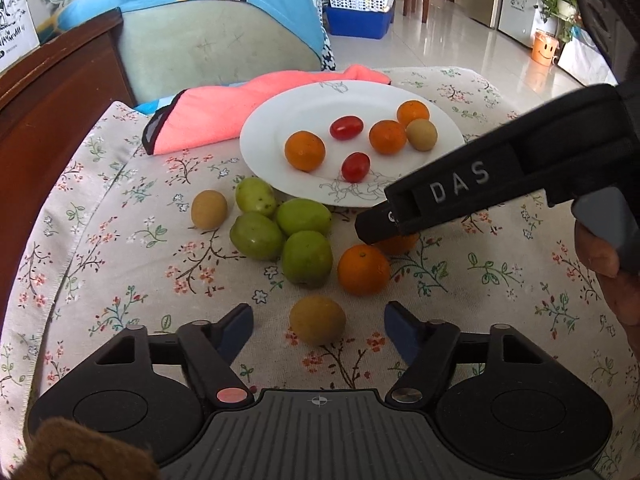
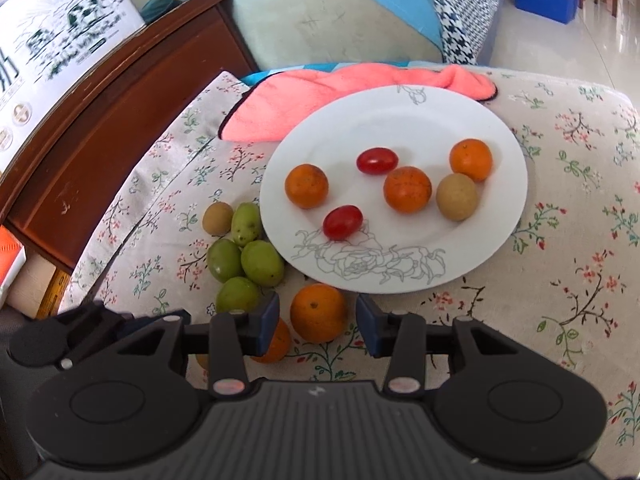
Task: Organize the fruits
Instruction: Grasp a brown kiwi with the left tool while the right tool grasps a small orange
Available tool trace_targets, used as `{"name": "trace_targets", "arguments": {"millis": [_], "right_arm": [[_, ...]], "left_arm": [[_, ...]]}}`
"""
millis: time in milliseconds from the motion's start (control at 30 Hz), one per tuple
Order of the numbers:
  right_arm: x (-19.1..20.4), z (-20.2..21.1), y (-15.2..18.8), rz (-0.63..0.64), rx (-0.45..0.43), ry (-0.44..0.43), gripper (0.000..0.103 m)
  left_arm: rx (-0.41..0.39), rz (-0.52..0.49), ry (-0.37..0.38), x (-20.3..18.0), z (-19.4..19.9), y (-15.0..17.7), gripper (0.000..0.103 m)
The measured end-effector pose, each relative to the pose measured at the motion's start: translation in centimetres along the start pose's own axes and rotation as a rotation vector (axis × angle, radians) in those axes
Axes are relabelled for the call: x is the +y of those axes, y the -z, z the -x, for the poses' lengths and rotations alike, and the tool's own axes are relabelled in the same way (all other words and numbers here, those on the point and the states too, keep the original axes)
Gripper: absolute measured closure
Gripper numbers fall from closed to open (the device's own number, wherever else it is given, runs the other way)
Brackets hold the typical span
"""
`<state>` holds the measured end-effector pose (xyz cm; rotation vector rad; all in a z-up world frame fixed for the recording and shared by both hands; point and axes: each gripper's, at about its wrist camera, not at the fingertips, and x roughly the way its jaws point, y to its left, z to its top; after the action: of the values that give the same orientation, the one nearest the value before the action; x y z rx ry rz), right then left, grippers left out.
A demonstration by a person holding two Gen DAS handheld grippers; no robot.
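Observation:
A white plate (image 1: 272, 128) (image 2: 400, 120) on the flowered cloth holds three small oranges, two cherry tomatoes and one tan round fruit. Loose on the cloth lie several green fruits (image 1: 280, 232) (image 2: 248, 256), a tan fruit (image 1: 209, 209) (image 2: 218, 219) and two oranges. My left gripper (image 1: 318, 326) is open around another tan fruit (image 1: 317, 320), with a gap on each side. My right gripper (image 2: 318, 318) (image 1: 376, 226) is open around an orange (image 2: 319, 312), with narrow gaps at both pads. The second loose orange (image 1: 363, 270) (image 2: 276, 340) lies just left of its left finger.
A pink towel (image 1: 208, 116) (image 2: 320, 84) lies behind the plate, partly under its rim. A dark wooden frame (image 1: 48, 100) (image 2: 100, 128) borders the cloth on the left. A person's hand (image 1: 600, 248) holds the right gripper. Tiled floor and baskets lie beyond.

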<state>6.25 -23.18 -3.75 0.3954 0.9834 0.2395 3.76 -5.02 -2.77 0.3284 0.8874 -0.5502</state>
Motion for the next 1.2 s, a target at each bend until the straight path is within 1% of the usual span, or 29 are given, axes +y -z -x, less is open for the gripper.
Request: {"name": "trace_targets", "arguments": {"millis": [133, 200, 267, 300, 333, 500, 833, 1100, 1200], "right_arm": [[0.2, -0.1, 0.1, 0.009, -0.002, -0.003, 0.059], [0.2, -0.2, 0.1, 0.007, -0.005, 0.001, 0.061], [0.1, -0.2, 0.1, -0.003, -0.005, -0.002, 0.065], [0.1, -0.2, 0.1, -0.008, -0.005, -0.004, 0.071], [0.0, -0.2, 0.1, -0.009, -0.003, -0.006, 0.071], [0.1, -0.1, 0.0, 0.0, 0.003, -0.009, 0.071], [0.4, 1.4, -0.4, -0.003, -0.015, -0.069, 0.071], [0.4, 1.9, -0.8, -0.012, -0.029, -0.076, 0.071], [0.4, 1.8, -0.8, -0.014, -0.019, -0.069, 0.071]], "left_arm": [[-0.002, 0.026, 0.022, 0.3, 0.0, 0.0, 0.047], [-0.007, 0.031, 0.024, 0.3, 0.0, 0.0, 0.052], [-0.011, 0.024, 0.024, 0.3, 0.1, 0.1, 0.057], [-0.012, 0.025, 0.025, 0.3, 0.1, 0.0, 0.06], [-0.012, 0.029, 0.025, 0.4, 0.1, 0.0, 0.064], [-0.005, 0.054, 0.024, 0.7, 0.2, -0.2, 0.075], [-0.016, 0.114, 0.044, 1.8, 1.0, -0.7, 0.077], [-0.002, 0.12, 0.046, 2.0, 0.9, -0.6, 0.077], [0.012, 0.115, 0.041, 1.9, 0.6, -0.5, 0.075]]}}
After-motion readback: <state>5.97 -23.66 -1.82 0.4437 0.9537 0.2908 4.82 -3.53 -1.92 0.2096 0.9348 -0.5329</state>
